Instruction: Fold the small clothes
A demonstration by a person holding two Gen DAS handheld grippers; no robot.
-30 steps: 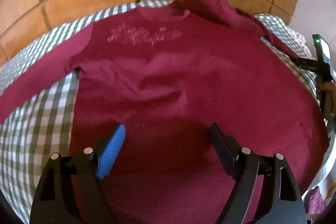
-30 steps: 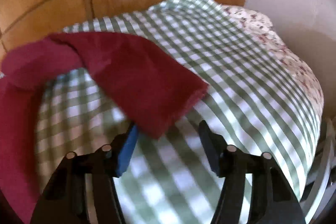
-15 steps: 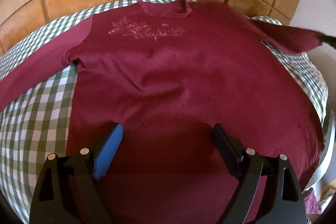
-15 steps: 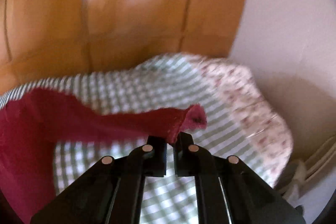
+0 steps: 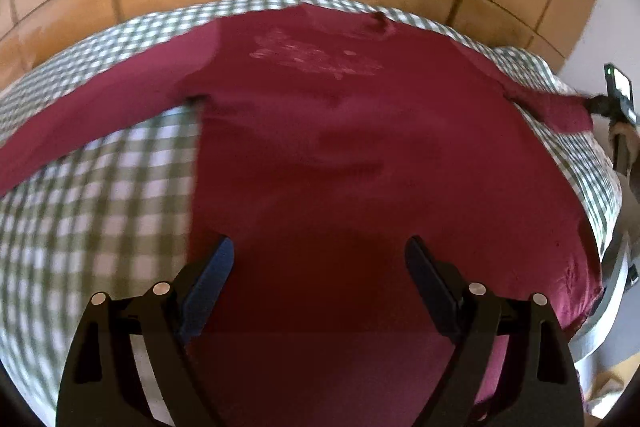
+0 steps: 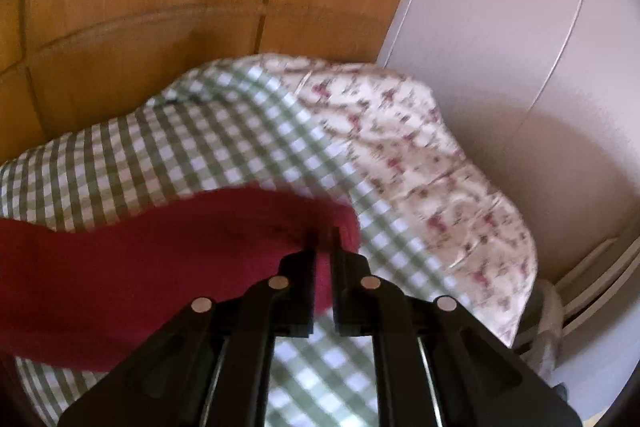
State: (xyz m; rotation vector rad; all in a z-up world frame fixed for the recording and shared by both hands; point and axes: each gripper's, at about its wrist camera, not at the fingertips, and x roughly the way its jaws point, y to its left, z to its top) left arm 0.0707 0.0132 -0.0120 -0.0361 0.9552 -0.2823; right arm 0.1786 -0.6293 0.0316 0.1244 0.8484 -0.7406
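While the right gripper point(image 6: 323, 247) pinches the sleeve point(image 6: 160, 267) (left gripper point(image 5: 320, 263) gaping, idle), pulling could drag the unpinned shirt point(image 5: 360, 167) askew.

Right gripper point(image 6: 323, 247) apparently pinches maroon sleeve point(image 6: 168, 267).
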